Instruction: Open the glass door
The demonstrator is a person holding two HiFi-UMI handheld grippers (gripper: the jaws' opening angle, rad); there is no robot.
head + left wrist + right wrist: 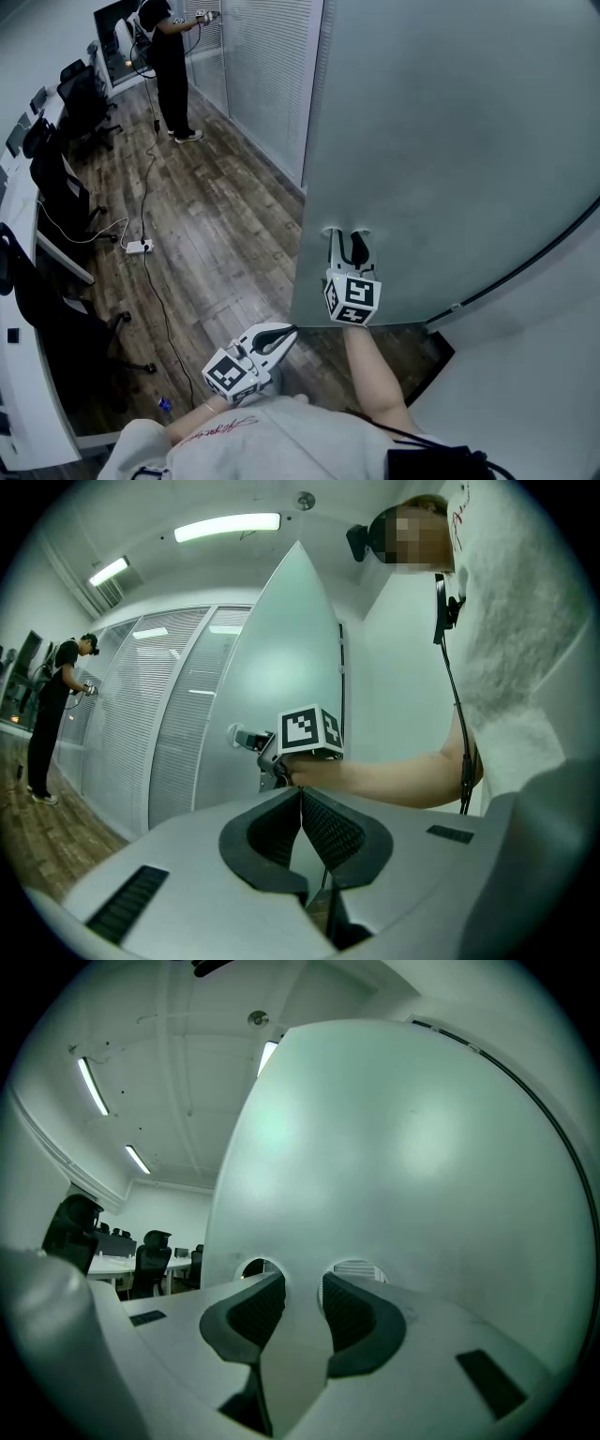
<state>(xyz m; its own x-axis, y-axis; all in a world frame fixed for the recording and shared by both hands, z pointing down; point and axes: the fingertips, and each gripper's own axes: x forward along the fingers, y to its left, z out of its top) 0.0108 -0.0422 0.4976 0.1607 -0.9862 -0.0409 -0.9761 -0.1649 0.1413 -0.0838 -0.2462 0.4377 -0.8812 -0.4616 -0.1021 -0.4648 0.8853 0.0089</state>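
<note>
A frosted glass door (403, 1147), pale green and smooth, fills most of the picture, with two round holes (356, 1268) cut side by side low in it. The grey right claw (302, 1283) has one dark ribbed pad (258, 1312) reaching into each hole, closed on the narrow strip of glass between them. Past the door's left edge stand black office chairs (150, 1251) at a white surface (105, 1265), under long ceiling lights (92, 1087).
</note>
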